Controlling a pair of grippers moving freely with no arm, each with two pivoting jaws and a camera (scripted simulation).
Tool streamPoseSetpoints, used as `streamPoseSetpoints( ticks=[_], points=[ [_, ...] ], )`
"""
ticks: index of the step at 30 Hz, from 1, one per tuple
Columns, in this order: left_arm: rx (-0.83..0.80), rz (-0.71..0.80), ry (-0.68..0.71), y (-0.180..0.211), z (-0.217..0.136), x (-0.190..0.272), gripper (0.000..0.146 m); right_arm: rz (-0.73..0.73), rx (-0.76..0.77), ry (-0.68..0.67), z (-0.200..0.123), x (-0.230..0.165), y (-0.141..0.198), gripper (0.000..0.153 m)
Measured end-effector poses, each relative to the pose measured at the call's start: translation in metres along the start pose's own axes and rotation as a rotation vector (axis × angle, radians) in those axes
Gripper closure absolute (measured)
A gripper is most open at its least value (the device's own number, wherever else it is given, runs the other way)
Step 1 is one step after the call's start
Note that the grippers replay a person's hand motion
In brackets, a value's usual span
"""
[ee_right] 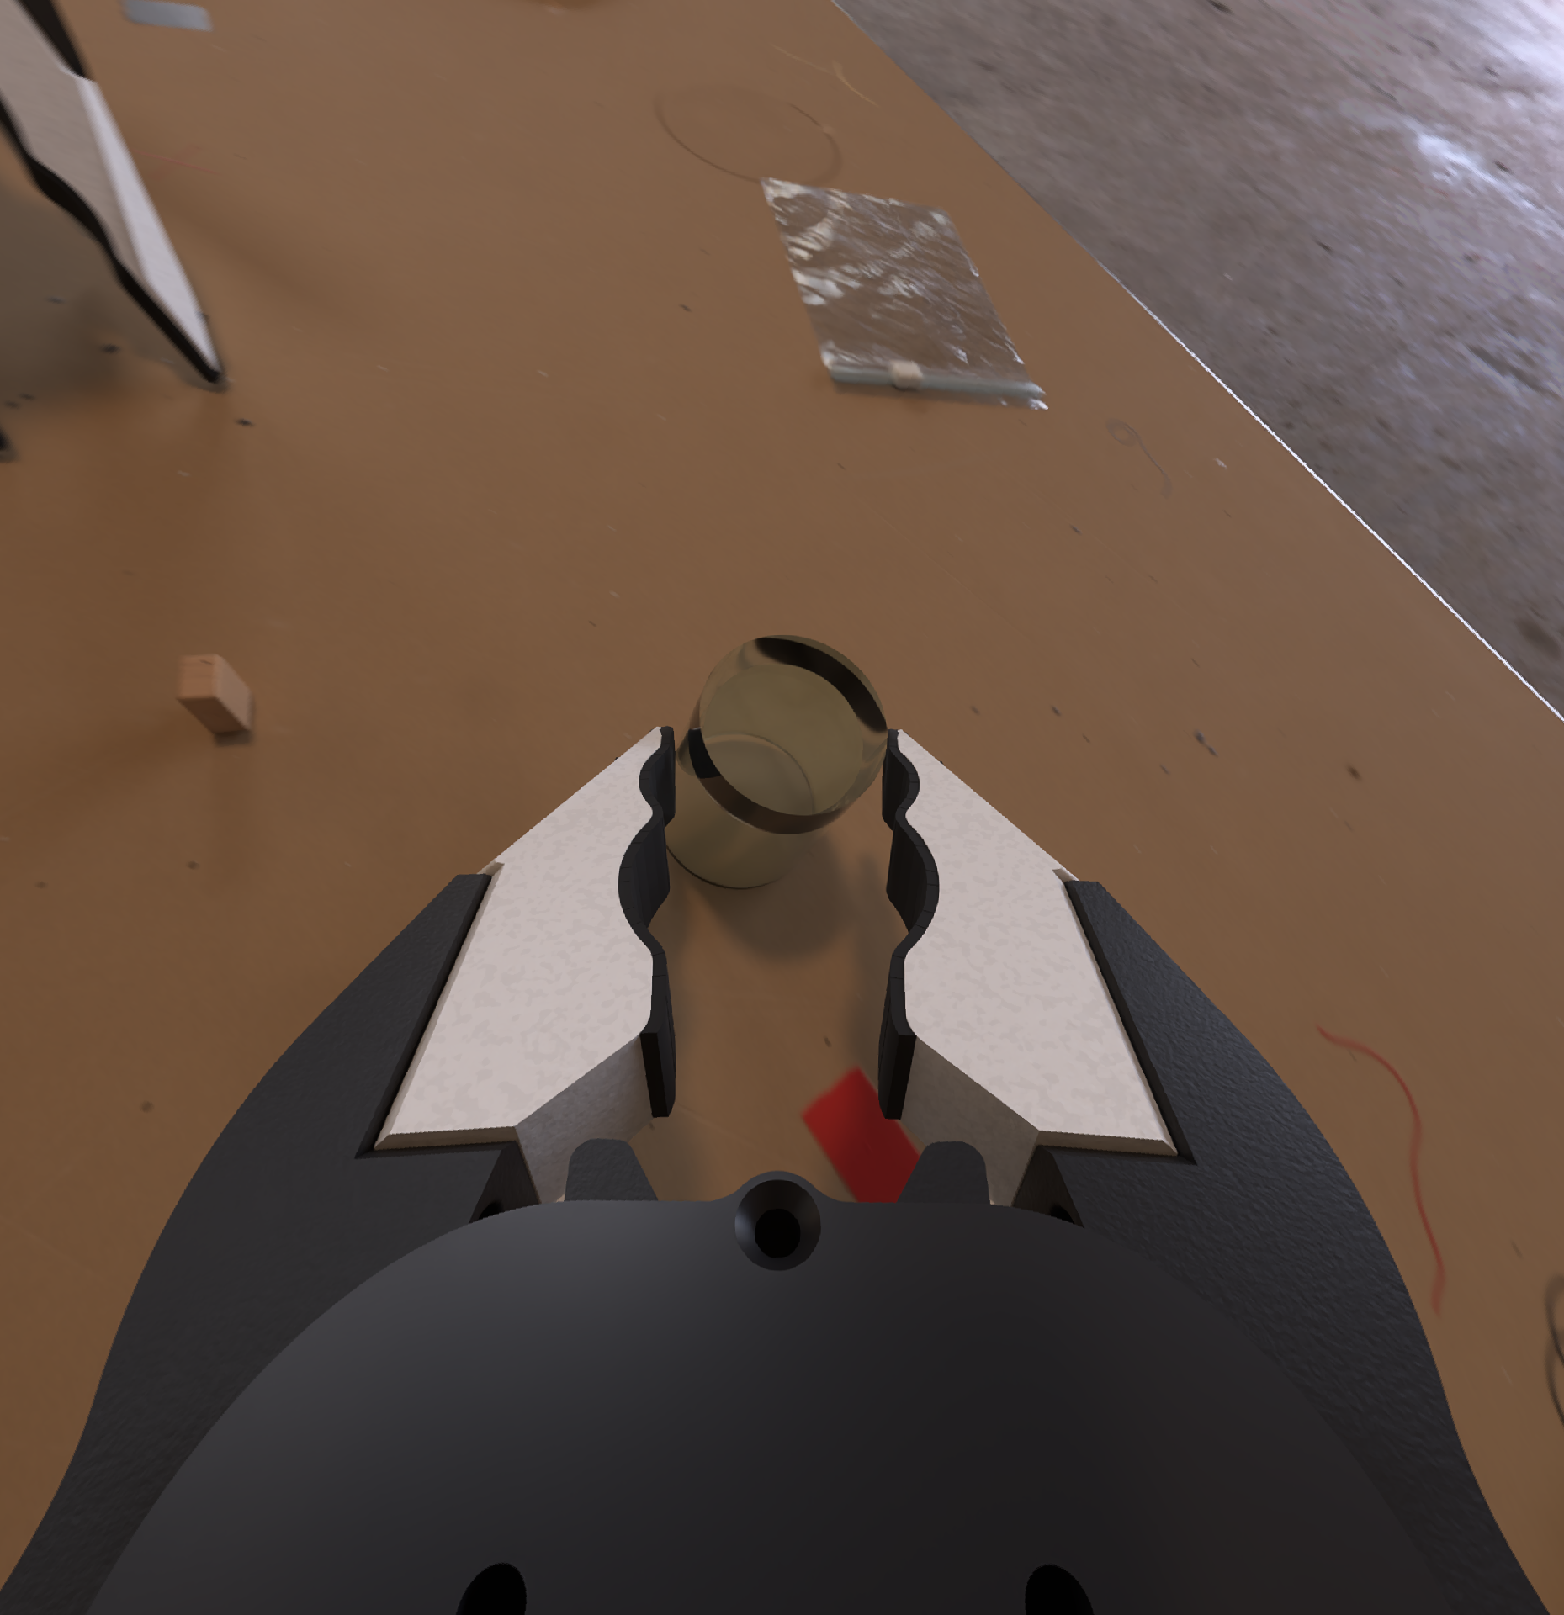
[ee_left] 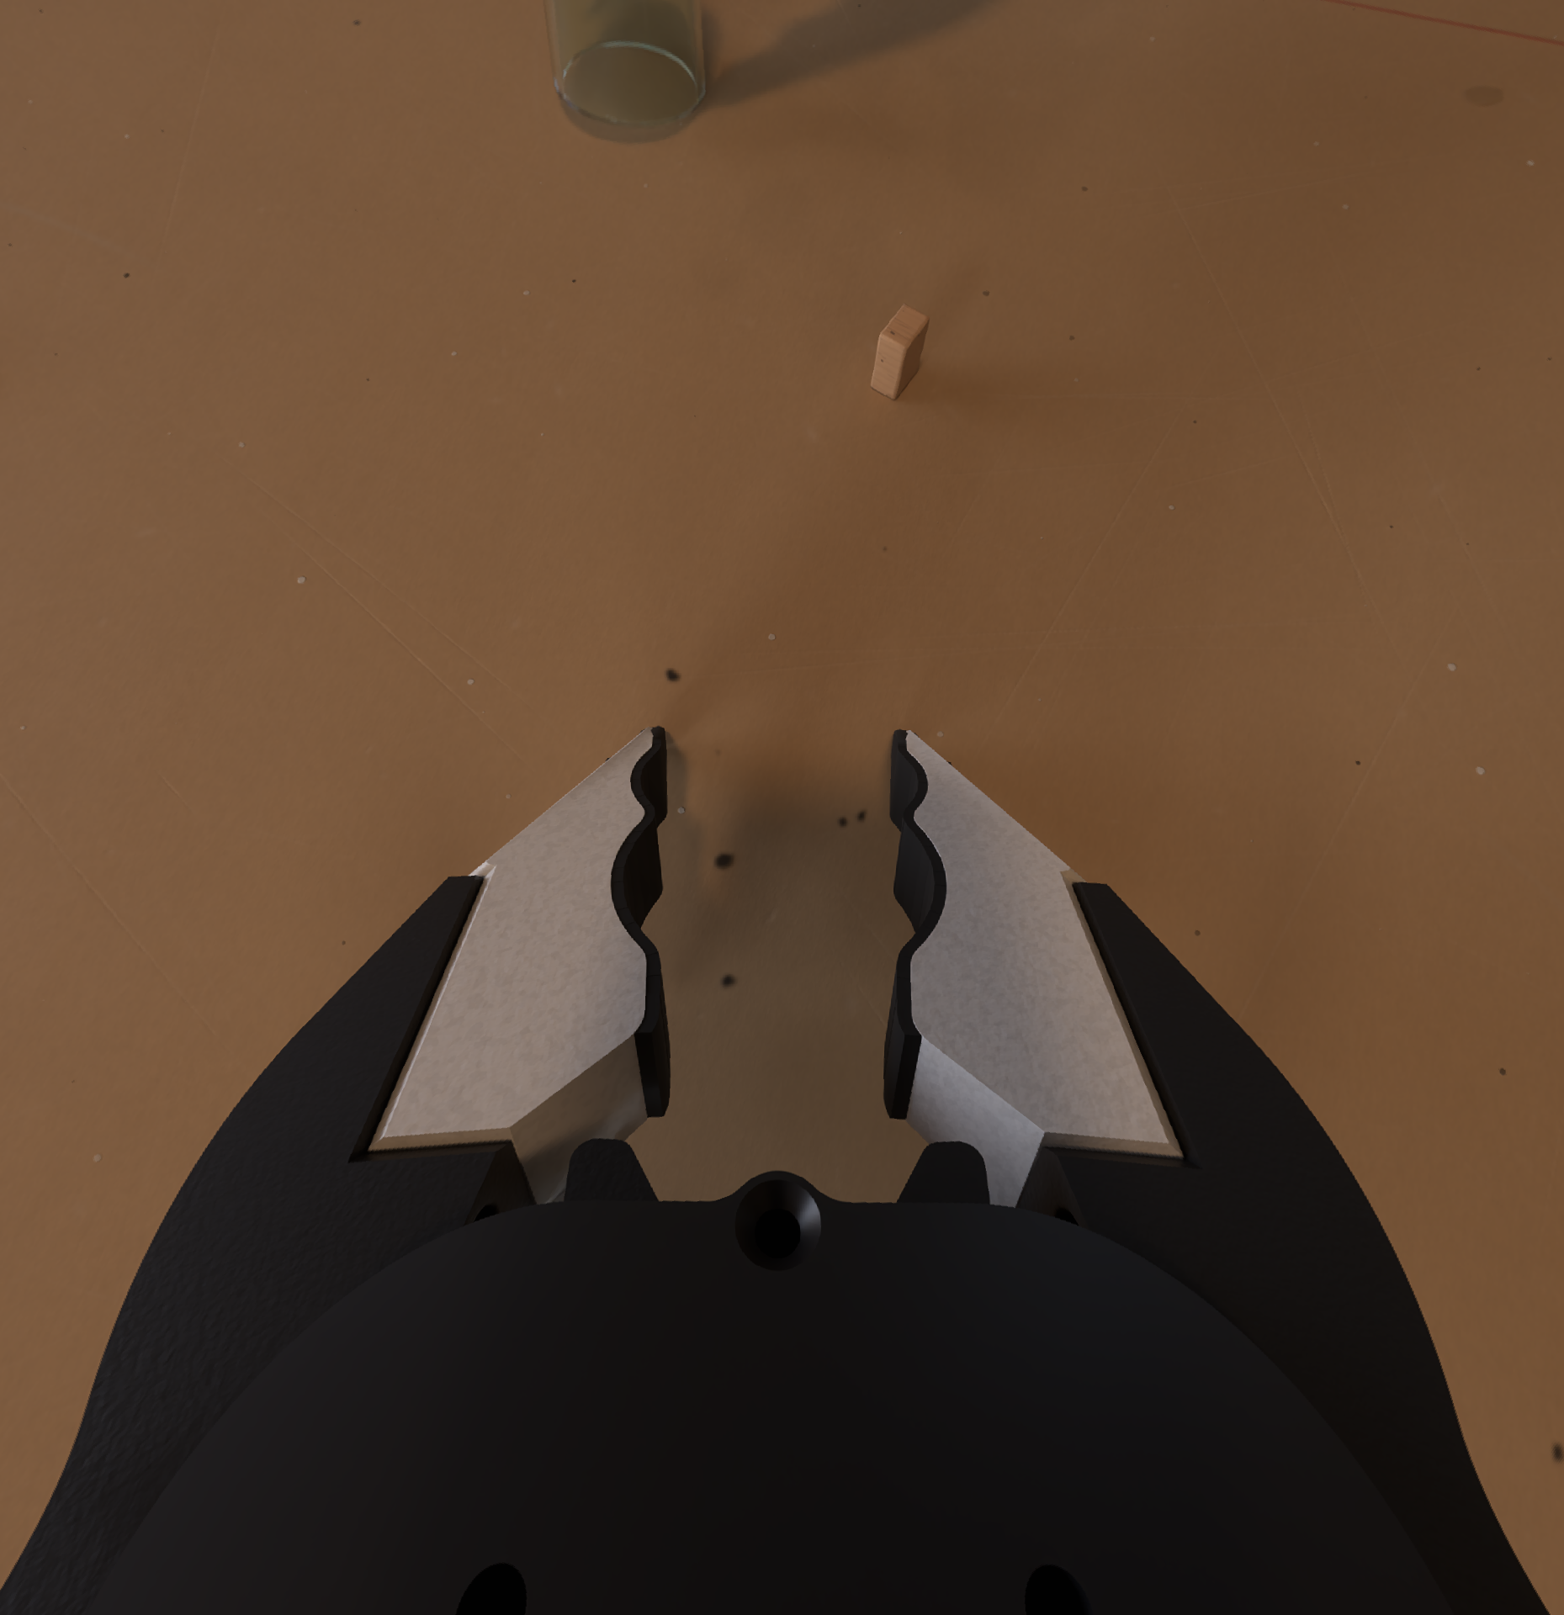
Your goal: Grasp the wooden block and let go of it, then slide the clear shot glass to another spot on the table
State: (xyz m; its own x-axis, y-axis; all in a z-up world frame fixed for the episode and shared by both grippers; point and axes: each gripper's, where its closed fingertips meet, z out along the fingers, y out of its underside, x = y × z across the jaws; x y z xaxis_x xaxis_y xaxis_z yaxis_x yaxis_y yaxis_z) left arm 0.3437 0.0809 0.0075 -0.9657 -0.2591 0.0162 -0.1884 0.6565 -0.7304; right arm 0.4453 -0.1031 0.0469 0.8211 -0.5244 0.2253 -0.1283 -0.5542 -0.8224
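Observation:
The small wooden block (ee_left: 899,351) stands on the brown table (ee_left: 323,524), ahead and slightly right of my left gripper (ee_left: 778,743), which is open, empty and well short of it. The clear shot glass (ee_left: 629,79) stands at the top edge of that view. In the right wrist view the shot glass (ee_right: 778,769) stands upright between the tips of my right gripper (ee_right: 778,743), and both fingertips touch its sides. The block (ee_right: 217,704) lies off to the left there. The left gripper (ee_right: 101,411) shows at the upper left.
A silvery foil bag (ee_right: 900,288) lies flat beyond the glass. A red flat piece (ee_right: 857,1136) lies on the table under the right gripper. The table edge (ee_right: 1285,454) runs diagonally on the right, with grey floor (ee_right: 1372,175) beyond.

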Motion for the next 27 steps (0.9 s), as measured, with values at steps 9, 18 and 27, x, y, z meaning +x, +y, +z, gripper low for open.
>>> streamPoseSetpoints(
  ticks=[9,18,27],
  points=[
    [0.0,0.002,0.003,0.0,0.0,0.0,0.095,0.071,-0.029,0.174,-0.015,0.037,0.02,0.103],
    [0.0,0.003,0.002,0.0,0.0,0.0,0.095,-0.012,0.062,0.335,-0.063,0.026,-0.029,0.077],
    [0.0,0.004,0.003,-0.001,0.001,-0.001,0.095,-0.188,-0.016,-0.189,0.015,-0.111,-0.04,0.098]
  ],
)
